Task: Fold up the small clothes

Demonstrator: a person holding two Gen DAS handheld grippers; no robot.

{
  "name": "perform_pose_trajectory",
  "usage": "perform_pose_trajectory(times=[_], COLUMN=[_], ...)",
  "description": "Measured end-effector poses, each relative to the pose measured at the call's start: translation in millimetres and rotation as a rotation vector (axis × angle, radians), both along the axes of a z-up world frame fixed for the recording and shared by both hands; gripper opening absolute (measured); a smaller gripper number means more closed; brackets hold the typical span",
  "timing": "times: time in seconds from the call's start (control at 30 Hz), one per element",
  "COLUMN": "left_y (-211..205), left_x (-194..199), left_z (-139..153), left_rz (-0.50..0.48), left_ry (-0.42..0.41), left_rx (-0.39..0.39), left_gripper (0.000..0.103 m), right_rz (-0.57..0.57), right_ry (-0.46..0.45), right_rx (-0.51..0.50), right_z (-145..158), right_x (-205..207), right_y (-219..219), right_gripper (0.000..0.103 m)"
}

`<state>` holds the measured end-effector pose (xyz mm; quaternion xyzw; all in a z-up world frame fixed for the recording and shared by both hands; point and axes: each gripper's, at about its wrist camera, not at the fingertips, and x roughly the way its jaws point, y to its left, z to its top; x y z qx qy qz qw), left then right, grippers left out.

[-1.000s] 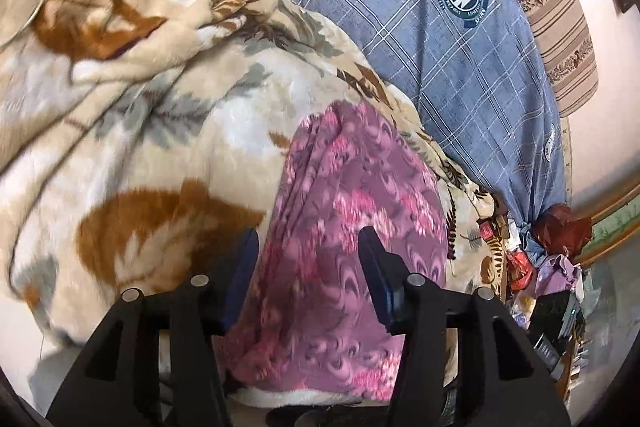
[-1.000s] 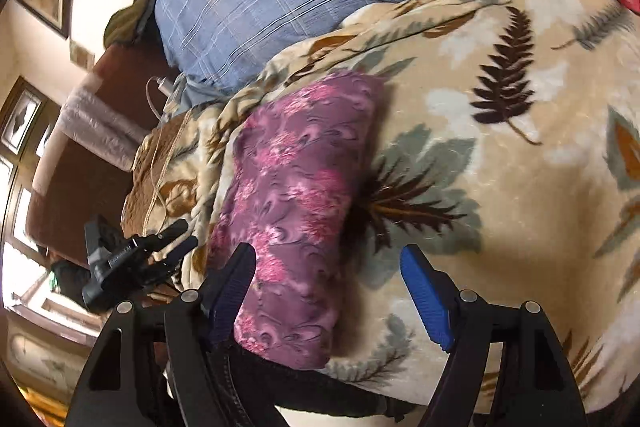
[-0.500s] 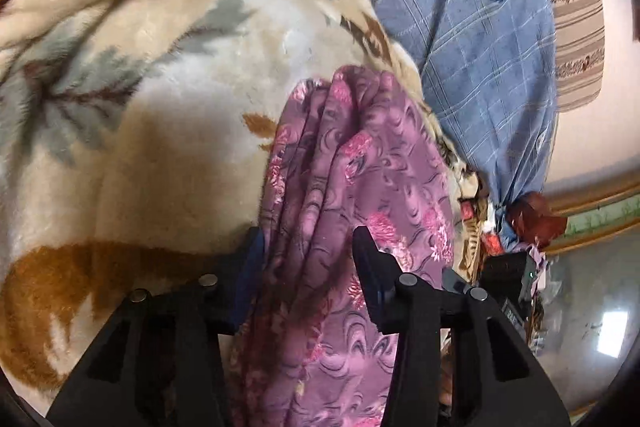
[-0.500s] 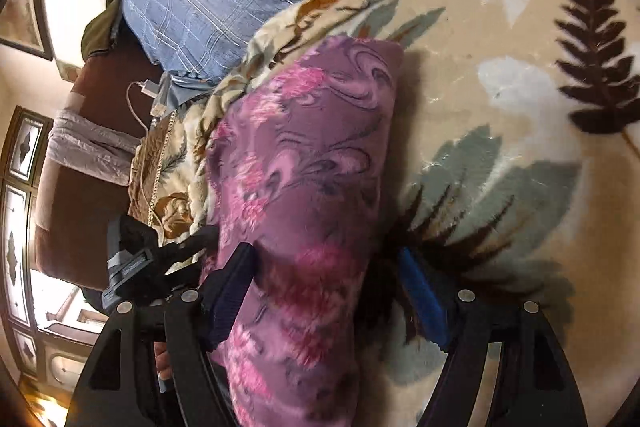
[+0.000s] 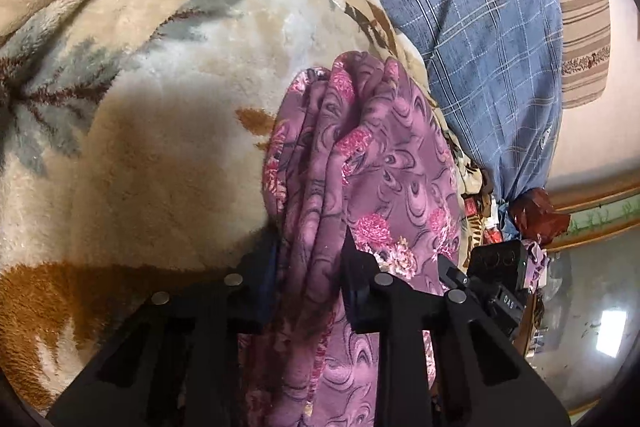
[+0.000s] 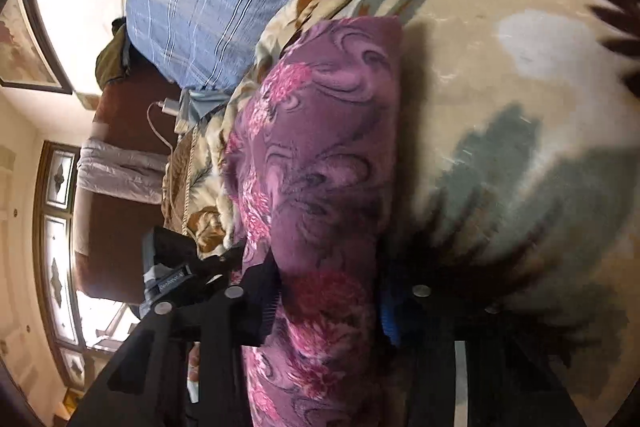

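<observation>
A folded purple floral garment lies on a cream fleece blanket with leaf prints. My left gripper has its jaws closing on the near left edge of the garment, and the bunched folds are pinched between its fingers. In the right wrist view the same garment runs away from me across the blanket. My right gripper is closing across the garment's near end, with the cloth squeezed between its black and blue pads. The two grippers sit side by side on the same end.
A blue plaid pillow lies behind the blanket, with a striped cushion beyond it. A white charger and cable rest by the brown sofa. Clutter sits at the bed's right edge.
Both grippers came down and forward onto the garment's near end. Their jaws narrowed from wide apart to pinching the cloth, which now bunches up between the fingers.
</observation>
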<state>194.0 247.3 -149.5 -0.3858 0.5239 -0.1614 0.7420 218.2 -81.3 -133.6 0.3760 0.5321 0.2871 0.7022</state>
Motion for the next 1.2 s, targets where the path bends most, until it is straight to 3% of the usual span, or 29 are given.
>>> perform_pose_trajectory(times=[0.07, 0.13, 0.2, 0.23, 0.47, 0.57, 0.7, 0.9, 1.0, 1.1, 1.2], left_y=[0, -2, -22, -29, -112, -143, -184, -215, -220, -216, -213], left_x=[0, -4, -21, -30, -105, -113, -110, -73, -43, -12, 23], left_z=[-1, 4, 22, 27, 57, 72, 119, 185, 198, 190, 158], left_rz=[0.009, 0.018, 0.019, 0.023, -0.051, -0.104, -0.179, -0.231, -0.229, -0.224, -0.223], left_ry=[0.004, -0.003, -0.054, -0.071, -0.129, -0.145, -0.233, -0.342, -0.364, -0.376, -0.336], left_rx=[-0.008, 0.025, 0.135, 0.151, 0.051, 0.018, -0.021, -0.016, 0.008, 0.036, 0.052], left_gripper=[0.026, 0.016, 0.014, 0.014, 0.013, 0.013, 0.013, 0.013, 0.013, 0.013, 0.013], right_rz=[0.009, 0.011, 0.006, -0.003, -0.062, -0.095, -0.137, -0.168, -0.157, -0.14, -0.142], right_ry=[0.009, -0.003, -0.03, -0.045, -0.118, -0.159, -0.253, -0.38, -0.405, -0.396, -0.343], right_rx=[0.008, -0.011, -0.027, -0.038, -0.097, -0.096, -0.071, -0.038, -0.049, -0.047, -0.034], right_z=[-2, 5, 16, 22, 51, 68, 110, 167, 177, 165, 133], right_x=[0, -6, -20, -30, -113, -139, -153, -117, -81, -40, -3], right_y=[-2, -3, -6, -10, -83, -122, -175, -219, -221, -217, -214], right_gripper=[0.036, 0.031, 0.028, 0.028, 0.028, 0.028, 0.028, 0.028, 0.028, 0.028, 0.028])
